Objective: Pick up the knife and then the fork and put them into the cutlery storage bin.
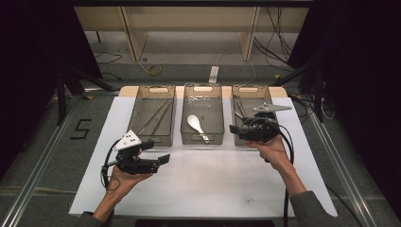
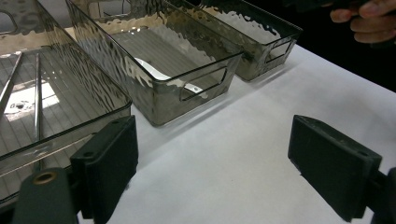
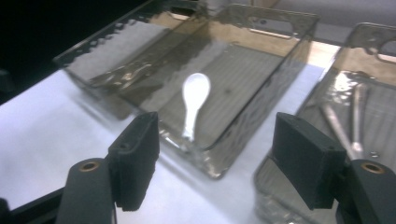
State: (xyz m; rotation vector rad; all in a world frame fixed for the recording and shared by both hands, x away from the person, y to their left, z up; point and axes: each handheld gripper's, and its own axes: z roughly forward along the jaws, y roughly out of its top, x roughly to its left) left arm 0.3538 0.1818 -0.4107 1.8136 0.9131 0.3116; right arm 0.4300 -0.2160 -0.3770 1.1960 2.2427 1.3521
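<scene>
**Over the right bin, an empty claw above the sorted cutlery**

At three o'clock on the table [image 1: 203, 184], the right claw [image 1: 232, 128] hovered over the near end of the right-hand smoked plastic bin [image 1: 279, 101], its jaws spread wide with nothing between them. Its own camera looked past those jaws at the white spoon [image 3: 194, 100] lying flat on the floor of the middle bin [image 1: 202, 140], bowl toward twelve o'clock and handle toward six. At nine o'clock the left claw [image 1: 163, 160] rested low in the person's hand, also wide and empty, pointing toward three o'clock across the white sheet, just short of the left bin [image 1: 134, 111], where long metal utensils [image 1: 158, 117] lay. More metal pieces [image 3: 348, 123] lay in the right bin.

No loose item showed on the sheet, so the sorting looked nearly finished, and the step in hand seemed to be drawing the right claw clear of the bins. Done well, that would mean lifting straight up before swinging back toward six o'clock, keeping the jaws open so neither pad caught the bin's near wall or handle cut-out, and minding the trailing cable so it did not drag a bin out of line. The left claw would best stay where it was, out of the path.
</scene>
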